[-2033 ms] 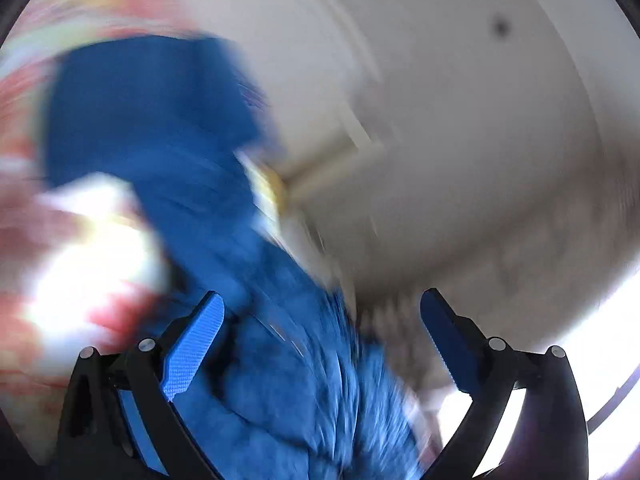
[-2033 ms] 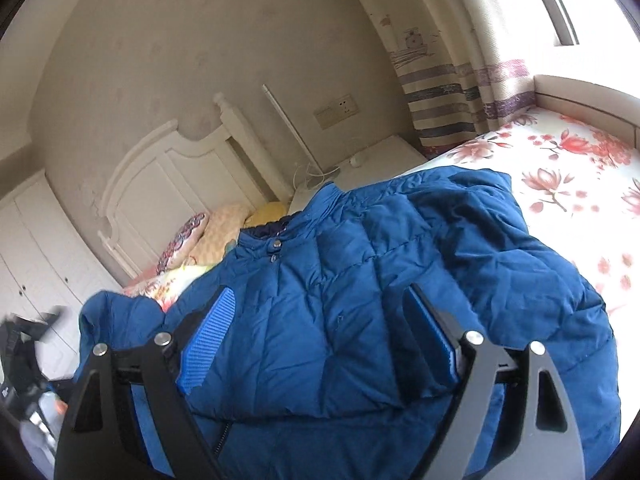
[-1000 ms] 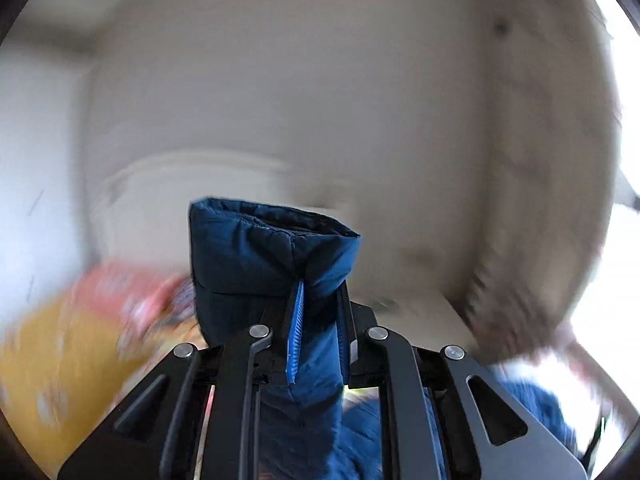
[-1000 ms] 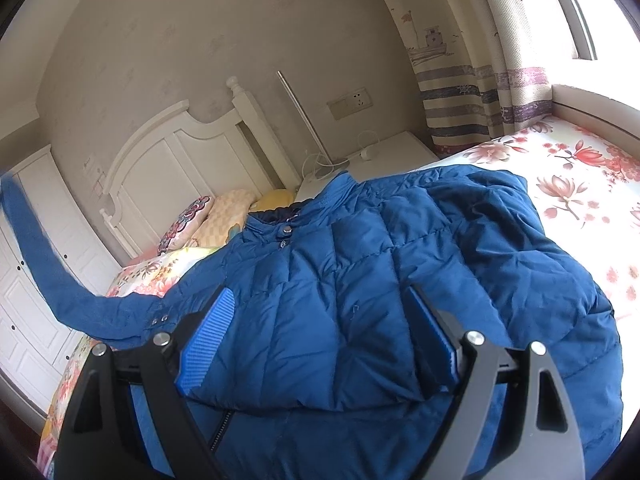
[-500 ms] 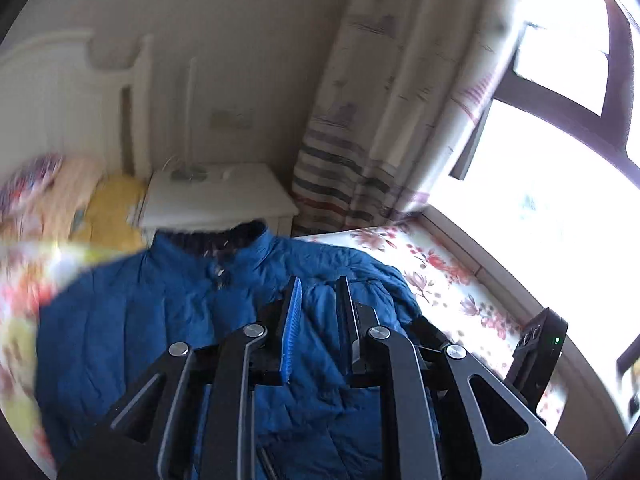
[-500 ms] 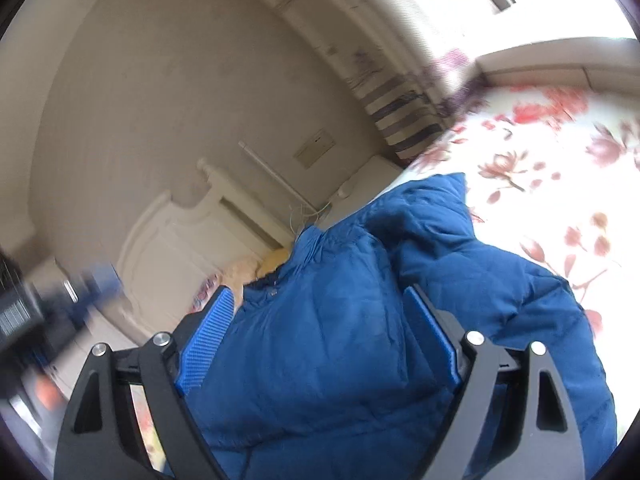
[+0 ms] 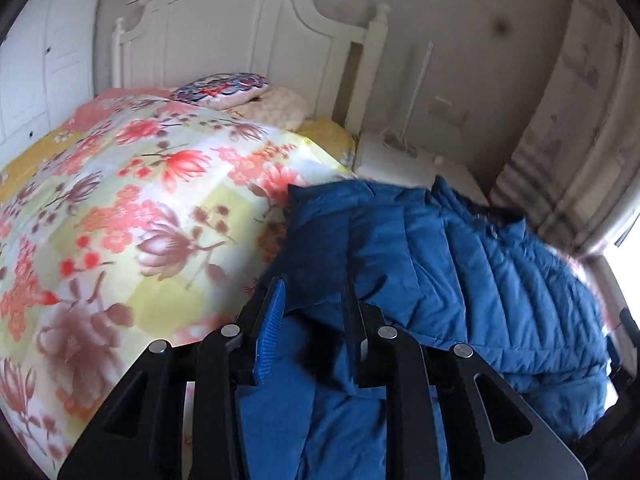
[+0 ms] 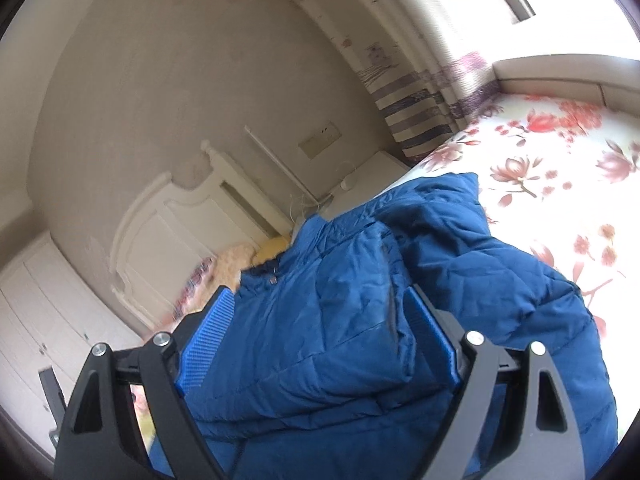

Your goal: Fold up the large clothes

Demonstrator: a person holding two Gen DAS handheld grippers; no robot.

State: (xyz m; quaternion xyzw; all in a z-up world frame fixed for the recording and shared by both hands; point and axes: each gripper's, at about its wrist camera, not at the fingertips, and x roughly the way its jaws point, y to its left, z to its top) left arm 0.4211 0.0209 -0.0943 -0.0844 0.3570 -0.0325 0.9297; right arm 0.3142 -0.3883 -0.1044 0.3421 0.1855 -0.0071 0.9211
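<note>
Blue quilted jacket is laid across the floral bedspread, collar toward the white headboard and nightstand. One sleeve is seen folded inward over the body panel, its cuff end lying between the fingers of the left gripper. Left jaws are narrow but opening at this moment; sleeve fabric is between them, and a slim gap shows on the blue pad side, so the hold appears to be let go. Right gripper is held with its fingers wide apart above the jacket front; nothing is pinched, fabric is only seen beyond the pads.

Step in hand, as judged: release of the first sleeve after it was laid over the chest. The fold is judged to be early; body and far side are not yet folded.

Next move is expected to call for the left gripper to be cleared off the cuff without dragging it, and for the far sleeve or side edge to be picked by the right gripper. Puffy fill may spring back.
</note>
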